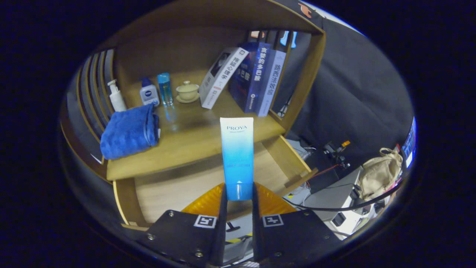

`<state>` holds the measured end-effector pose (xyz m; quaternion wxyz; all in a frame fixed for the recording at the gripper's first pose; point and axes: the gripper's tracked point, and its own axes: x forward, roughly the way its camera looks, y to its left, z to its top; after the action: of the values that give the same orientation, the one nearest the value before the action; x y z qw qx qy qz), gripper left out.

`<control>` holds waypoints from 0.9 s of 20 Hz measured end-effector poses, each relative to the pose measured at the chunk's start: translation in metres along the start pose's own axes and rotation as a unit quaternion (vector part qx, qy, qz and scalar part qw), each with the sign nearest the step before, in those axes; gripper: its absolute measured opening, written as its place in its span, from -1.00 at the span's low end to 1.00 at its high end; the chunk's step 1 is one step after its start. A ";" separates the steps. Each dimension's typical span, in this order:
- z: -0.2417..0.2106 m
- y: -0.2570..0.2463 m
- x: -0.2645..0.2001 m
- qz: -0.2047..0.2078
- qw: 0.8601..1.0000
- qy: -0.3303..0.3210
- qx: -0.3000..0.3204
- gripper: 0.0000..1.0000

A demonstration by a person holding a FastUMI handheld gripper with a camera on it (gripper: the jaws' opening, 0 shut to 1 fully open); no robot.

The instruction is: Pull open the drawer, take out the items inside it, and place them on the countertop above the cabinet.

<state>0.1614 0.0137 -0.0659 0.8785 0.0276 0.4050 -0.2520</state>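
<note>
My gripper (238,195) is shut on the cap end of a white-to-blue cosmetic tube (237,156), which stands up from between the fingers. Below and beyond it the wooden drawer (174,190) is pulled open; the part of its pale floor that shows is bare. An orange object (271,203) lies just behind the fingers over the drawer's front. The tube's top reaches the front edge of the wooden countertop (193,141) above the drawer.
On the countertop lie a folded blue towel (130,130), a white pump bottle (116,97), a small blue-capped bottle (149,93), a clear blue bottle (165,88), a lidded cup on a saucer (187,91) and leaning books (245,76). A beige bag (381,171) and cables lie right.
</note>
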 end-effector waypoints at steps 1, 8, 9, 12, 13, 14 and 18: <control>0.005 0.008 0.008 0.012 1.000 -0.001 -0.007 -0.39; 0.029 0.059 0.071 0.091 0.995 0.017 -0.047 -0.40; 0.031 0.065 0.079 0.100 0.993 0.021 -0.054 -0.40; 0.031 0.076 0.096 0.119 0.990 0.030 -0.073 -0.39; 0.029 0.080 0.100 0.125 0.989 0.032 -0.077 -0.40; 0.026 0.082 0.103 0.128 0.988 0.036 -0.080 -0.40; 0.029 0.087 0.110 0.142 0.988 0.018 -0.065 -0.33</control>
<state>0.2822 0.0361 -0.1404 0.8978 0.0326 0.4282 -0.0975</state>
